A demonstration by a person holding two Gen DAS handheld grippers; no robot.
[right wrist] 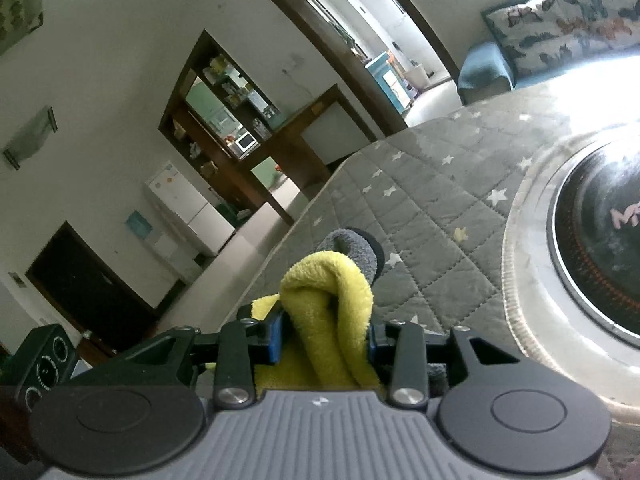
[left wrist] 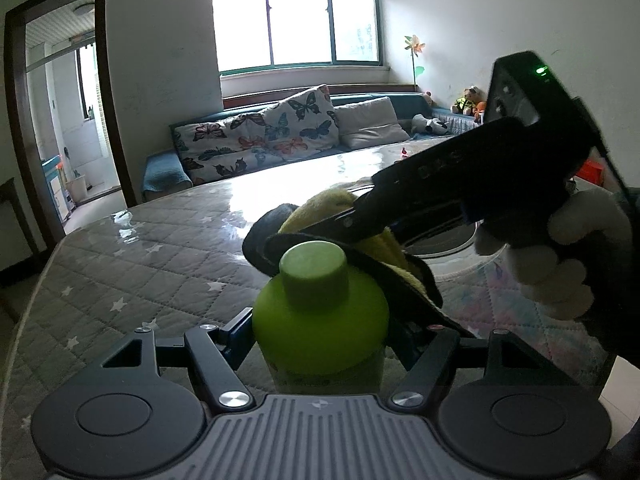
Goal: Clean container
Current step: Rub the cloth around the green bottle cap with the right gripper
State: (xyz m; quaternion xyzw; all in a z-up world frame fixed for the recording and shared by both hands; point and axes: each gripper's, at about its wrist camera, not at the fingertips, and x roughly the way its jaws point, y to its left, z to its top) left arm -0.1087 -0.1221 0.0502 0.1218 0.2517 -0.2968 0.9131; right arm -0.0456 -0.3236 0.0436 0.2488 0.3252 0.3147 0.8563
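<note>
The container, a round clear dish with a wide rim around a dark glossy centre, sits on the worktop at about 3 o'clock in the right wrist view; in the left wrist view only an arc of its rim shows at about 3 o'clock, under the other device. The right tongs are closed on a folded yellow cloth with a grey backing, the bundle sticking out forward at 12 o'clock from the blue pads, above the worktop and just beside the dish's rim. The left tongs are clamped on a green bottle with its flat green cap on, held upright and close to the camera at 6 o'clock. In the left wrist view the cloth lies just behind the bottle's cap; whether they touch cannot be told. A gloved hand at 3 o'clock grips the right device's handle. The worktop is covered by a grey quilted cover with white stars under a shiny clear sheet. Beyond it, at 12 o'clock, stand a sofa with butterfly cushions and a bright window.
</note>
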